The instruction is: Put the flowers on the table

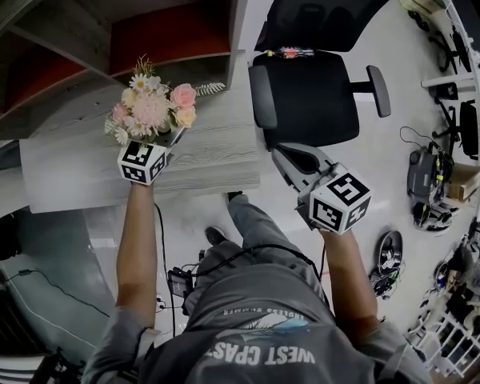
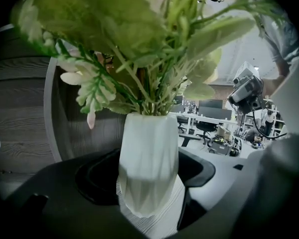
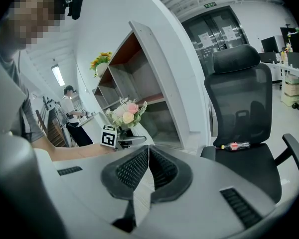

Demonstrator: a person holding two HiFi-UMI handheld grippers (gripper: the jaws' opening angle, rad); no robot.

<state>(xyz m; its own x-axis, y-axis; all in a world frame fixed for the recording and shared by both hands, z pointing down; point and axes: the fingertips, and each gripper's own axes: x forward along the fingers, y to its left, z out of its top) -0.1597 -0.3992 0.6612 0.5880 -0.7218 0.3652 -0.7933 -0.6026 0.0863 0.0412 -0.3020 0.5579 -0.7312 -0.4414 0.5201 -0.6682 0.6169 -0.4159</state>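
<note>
Pinching the vase point(image 2: 149, 153), white and faceted, from both sides between the dark jaws of the left gripper point(image 2: 150, 193), low in the middle of the left gripper view; sending green stems and leaves up out of the vase's mouth and filling the top of that view; bunching the flowers point(image 1: 152, 106), pink, cream and white, in the upper left of the head view, just above the marker cube point(image 1: 142, 162); holding them over the grey wood-grain table point(image 1: 212, 162), near its front edge, while leaving it unclear whether the vase's base is touching the top; pressing the two ribbed pads point(image 3: 164, 171) of the right gripper point(image 3: 148, 166) together, with nothing between them, at the bottom centre of the right gripper view; hovering to the right of centre in the head view, off the table's right end and just below the black office chair point(image 1: 312, 94); lying on the chair seat, a small bottle point(image 1: 290, 53), at the top of the frame; rising behind the table in the upper left, a shelf unit point(image 1: 168, 34) with red-backed compartments.
</note>
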